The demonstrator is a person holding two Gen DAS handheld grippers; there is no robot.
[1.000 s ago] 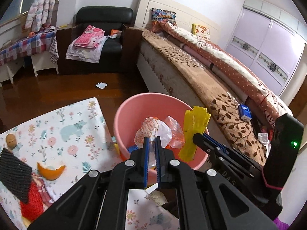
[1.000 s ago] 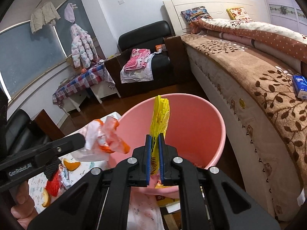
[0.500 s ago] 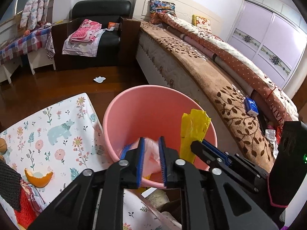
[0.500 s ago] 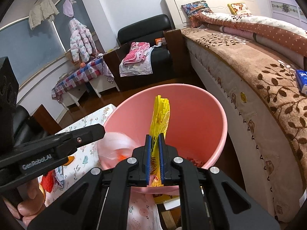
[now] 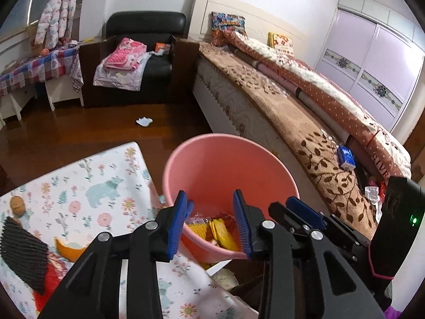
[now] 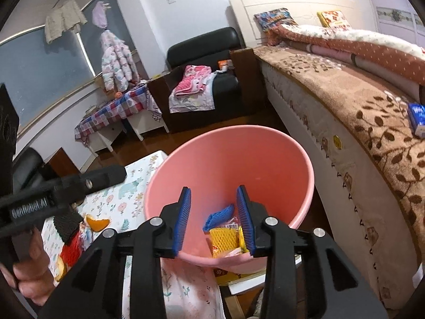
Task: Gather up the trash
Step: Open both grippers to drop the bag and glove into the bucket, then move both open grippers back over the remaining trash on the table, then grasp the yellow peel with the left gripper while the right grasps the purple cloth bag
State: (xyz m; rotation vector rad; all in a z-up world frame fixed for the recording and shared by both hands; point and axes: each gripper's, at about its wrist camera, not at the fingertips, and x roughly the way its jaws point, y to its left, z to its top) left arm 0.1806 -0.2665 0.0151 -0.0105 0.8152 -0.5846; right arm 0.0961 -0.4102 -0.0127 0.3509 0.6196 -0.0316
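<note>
On the floral-covered surface [image 5: 111,186], one orange peel [image 5: 69,250] is seen. The left gripper [image 5: 212,222] is held open and empty over one pink bin [image 5: 228,164], where yellow wrappers [image 6: 224,239] lie. The right gripper [image 6: 213,219] is likewise spread, empty.

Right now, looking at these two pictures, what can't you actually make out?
- Bottom of the pink bin: left wrist view, the near rim and the left gripper hide most of the trash.
- White scrap on the floor: left wrist view, too small to identify.
- Blue box on the bed: right wrist view, cut off by the picture edge.
- Orange peel: right wrist view, partly behind the other gripper.
</note>
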